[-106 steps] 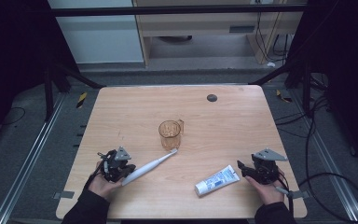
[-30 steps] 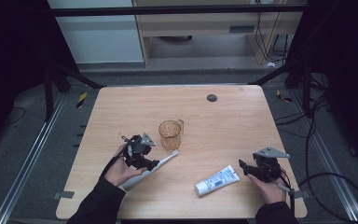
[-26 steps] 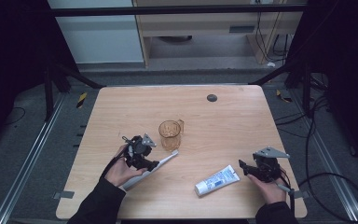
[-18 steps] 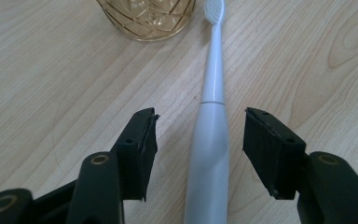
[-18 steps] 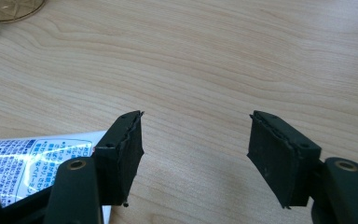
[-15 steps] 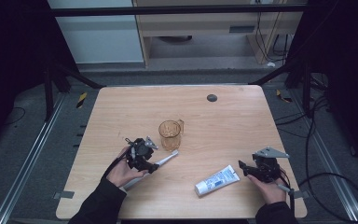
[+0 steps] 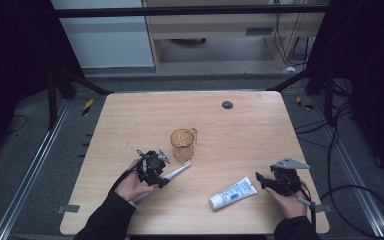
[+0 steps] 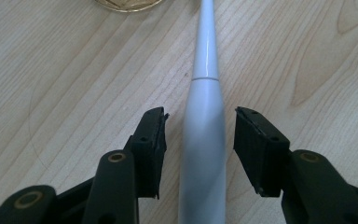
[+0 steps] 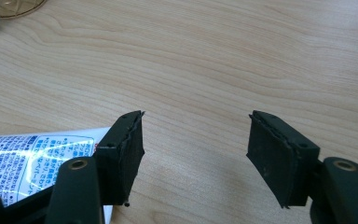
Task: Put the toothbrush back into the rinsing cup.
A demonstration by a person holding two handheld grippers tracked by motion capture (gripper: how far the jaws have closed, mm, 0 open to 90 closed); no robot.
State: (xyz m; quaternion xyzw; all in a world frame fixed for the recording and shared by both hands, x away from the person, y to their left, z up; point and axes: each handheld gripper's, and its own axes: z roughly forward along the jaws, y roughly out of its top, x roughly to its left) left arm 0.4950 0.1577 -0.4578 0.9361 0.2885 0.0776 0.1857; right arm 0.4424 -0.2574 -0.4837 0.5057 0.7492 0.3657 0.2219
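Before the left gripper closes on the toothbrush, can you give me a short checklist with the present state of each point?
1. Toothbrush lies between the jaws of the left gripper: ok.
2. Handle centred in the gap: ok, a gap shows on both sides; the jaws have just been closing and the pads do not touch it yet.
3. Grip falls on the thick handle, not the thin neck: ok.
4. Cup clear of the jaws: ok, it stands beyond the brush's far end; whether the tip touches it, cannot tell.
5. Right gripper out of the way: ok, open, beside the tube, far from the brush.
6. Toothbrush flat on the table: ok.
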